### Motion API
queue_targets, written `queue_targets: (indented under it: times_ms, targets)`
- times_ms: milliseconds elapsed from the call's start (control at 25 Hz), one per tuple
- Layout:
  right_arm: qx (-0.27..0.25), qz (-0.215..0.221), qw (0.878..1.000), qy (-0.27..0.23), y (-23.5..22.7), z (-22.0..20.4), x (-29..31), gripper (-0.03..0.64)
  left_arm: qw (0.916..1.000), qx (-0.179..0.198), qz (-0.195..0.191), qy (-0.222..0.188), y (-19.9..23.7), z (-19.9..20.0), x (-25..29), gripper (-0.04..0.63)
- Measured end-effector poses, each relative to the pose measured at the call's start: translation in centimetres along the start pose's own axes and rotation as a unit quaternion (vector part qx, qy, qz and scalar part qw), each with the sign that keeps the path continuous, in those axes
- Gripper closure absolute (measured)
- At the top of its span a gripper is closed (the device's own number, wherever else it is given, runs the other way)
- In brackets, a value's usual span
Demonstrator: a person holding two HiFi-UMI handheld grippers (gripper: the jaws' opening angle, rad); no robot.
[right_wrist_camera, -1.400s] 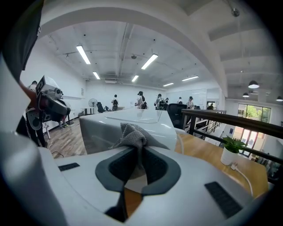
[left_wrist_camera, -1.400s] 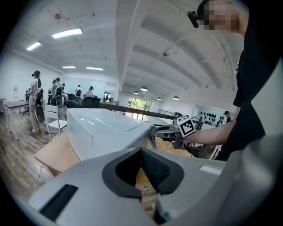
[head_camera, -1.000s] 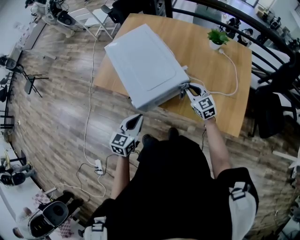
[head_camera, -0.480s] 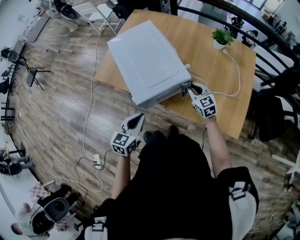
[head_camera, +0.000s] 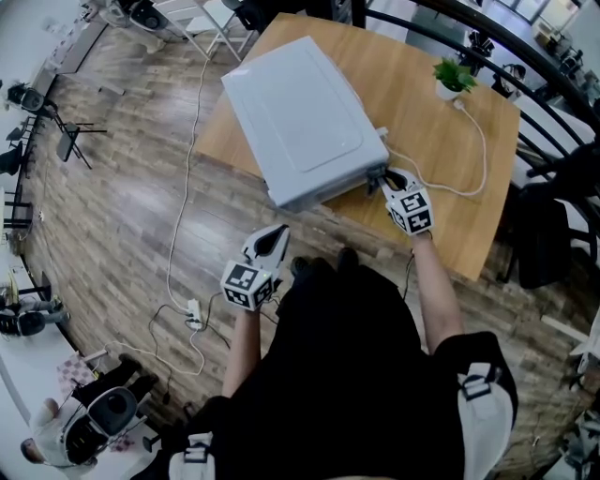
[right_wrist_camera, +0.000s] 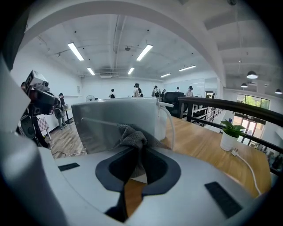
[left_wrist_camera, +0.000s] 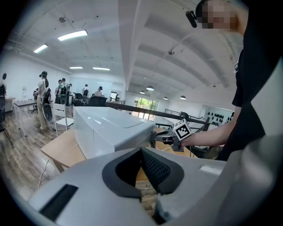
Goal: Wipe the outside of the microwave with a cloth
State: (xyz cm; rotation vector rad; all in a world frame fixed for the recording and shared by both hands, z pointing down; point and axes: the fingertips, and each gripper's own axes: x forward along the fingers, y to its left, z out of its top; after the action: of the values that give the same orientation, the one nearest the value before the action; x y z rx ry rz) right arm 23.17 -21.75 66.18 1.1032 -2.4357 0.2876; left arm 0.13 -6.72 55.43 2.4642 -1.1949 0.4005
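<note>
A white microwave [head_camera: 302, 120] lies on a wooden table [head_camera: 441, 141]. My right gripper [head_camera: 386, 178] is shut on a grey cloth [right_wrist_camera: 130, 137] and presses it against the microwave's near right corner [right_wrist_camera: 119, 119]. The cloth bunches up between the jaws in the right gripper view. My left gripper [head_camera: 270, 244] hangs below the table's edge, in front of the microwave [left_wrist_camera: 110, 128], shut with nothing in it. The right gripper [left_wrist_camera: 166, 137] also shows in the left gripper view, at the microwave's corner.
A white cable [head_camera: 464, 159] runs from the microwave across the table to a small potted plant [head_camera: 452, 77]. A black railing [head_camera: 525, 70] runs behind the table. Cables and a power strip [head_camera: 195, 328] lie on the wooden floor. Chairs [head_camera: 202, 19] stand at the far left.
The right gripper with the cloth has slid a little further along the microwave's near right corner. The head view has shifted slightly. The left gripper has stayed put.
</note>
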Motion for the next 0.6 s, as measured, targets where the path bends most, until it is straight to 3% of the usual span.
queue_targets:
  times_ms: [600]
  targets:
    - [0.01, -0.002, 1.0, 0.006, 0.14, -0.57, 0.46, 0.583, 0.9998, -0.006, 0.016, 0.01, 0.32, -0.8, -0.68, 0.594]
